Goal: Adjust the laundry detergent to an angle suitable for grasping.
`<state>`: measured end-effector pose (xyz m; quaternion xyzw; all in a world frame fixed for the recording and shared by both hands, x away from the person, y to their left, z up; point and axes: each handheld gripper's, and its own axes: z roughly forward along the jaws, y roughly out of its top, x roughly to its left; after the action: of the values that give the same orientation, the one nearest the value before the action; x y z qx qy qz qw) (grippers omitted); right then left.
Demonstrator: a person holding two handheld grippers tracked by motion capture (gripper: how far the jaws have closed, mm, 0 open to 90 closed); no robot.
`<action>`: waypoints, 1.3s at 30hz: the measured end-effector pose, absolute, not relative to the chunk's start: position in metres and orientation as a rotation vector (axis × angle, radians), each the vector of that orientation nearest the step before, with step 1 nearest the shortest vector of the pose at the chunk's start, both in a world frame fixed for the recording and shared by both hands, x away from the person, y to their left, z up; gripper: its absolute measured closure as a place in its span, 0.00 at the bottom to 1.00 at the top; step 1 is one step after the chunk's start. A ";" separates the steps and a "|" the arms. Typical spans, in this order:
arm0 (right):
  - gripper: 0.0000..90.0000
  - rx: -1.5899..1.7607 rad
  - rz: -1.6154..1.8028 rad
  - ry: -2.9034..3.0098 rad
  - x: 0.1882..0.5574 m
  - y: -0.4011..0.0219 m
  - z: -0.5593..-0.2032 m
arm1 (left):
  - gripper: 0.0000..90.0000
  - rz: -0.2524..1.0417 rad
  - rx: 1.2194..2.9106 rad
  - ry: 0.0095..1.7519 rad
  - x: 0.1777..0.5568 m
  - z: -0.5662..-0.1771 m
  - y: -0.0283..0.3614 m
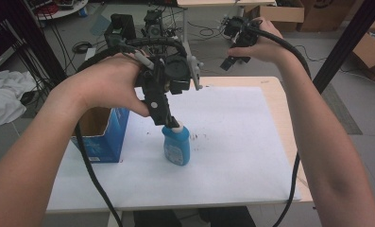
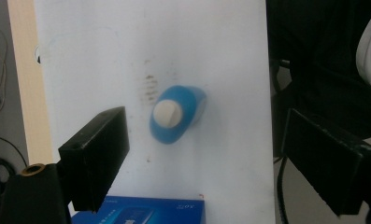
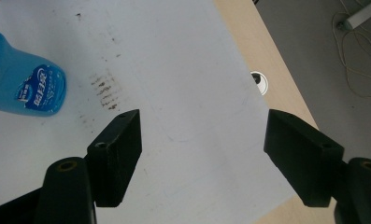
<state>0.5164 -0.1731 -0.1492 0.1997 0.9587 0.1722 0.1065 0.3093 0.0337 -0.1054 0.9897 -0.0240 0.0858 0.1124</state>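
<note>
Where the pale wooden table [image 1: 279,101] carries a large white sheet [image 1: 232,156] over nearly all of its top, the bare wood shows only as a strip along the right edge and the far right corner. At the left edge of the sheet stands an open blue cardboard box [image 1: 102,139], its top flaps up and its near face printed with white. Near the middle of the sheet, just right of the box and apart from it, a blue bottle [image 1: 176,144] with a white cap [image 2: 167,113] stands upright, a label on its side; a patch of small brown marks [image 3: 103,91] stains the sheet just beside it. The left gripper [image 2: 199,154] hangs directly above the bottle, pointing down at it; in the high view its tip sits at the cap, and whether it touches cannot be told, while its own view shows the jaws spread wide with the cap between them and nothing held. The right gripper [image 3: 202,156] is raised over the far right corner of the table, well apart from the bottle, its jaws likewise wide open and empty above bare sheet. A small round white-rimmed hole [image 3: 259,81] lies in the wood by the sheet's edge.
</note>
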 end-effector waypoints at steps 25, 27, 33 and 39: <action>0.29 0.587 0.544 2.822 0.509 -0.178 -0.152 | 0.17 0.266 2.902 -0.083 0.307 -0.106 0.032; 0.29 0.588 0.557 2.816 0.507 -0.179 -0.150 | 0.17 0.268 2.901 -0.084 0.306 -0.105 0.032; 0.29 0.586 0.592 2.806 0.504 -0.180 -0.149 | 0.17 0.271 2.900 -0.094 0.304 -0.104 0.032; 0.29 0.576 0.637 2.798 0.497 -0.183 -0.148 | 0.17 0.253 2.891 -0.086 0.305 -0.104 0.034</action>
<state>0.4973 -0.1834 -0.1476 0.1957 0.9505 0.2164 0.1071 0.3046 0.0335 -0.1044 0.9887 -0.0294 0.0865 0.1188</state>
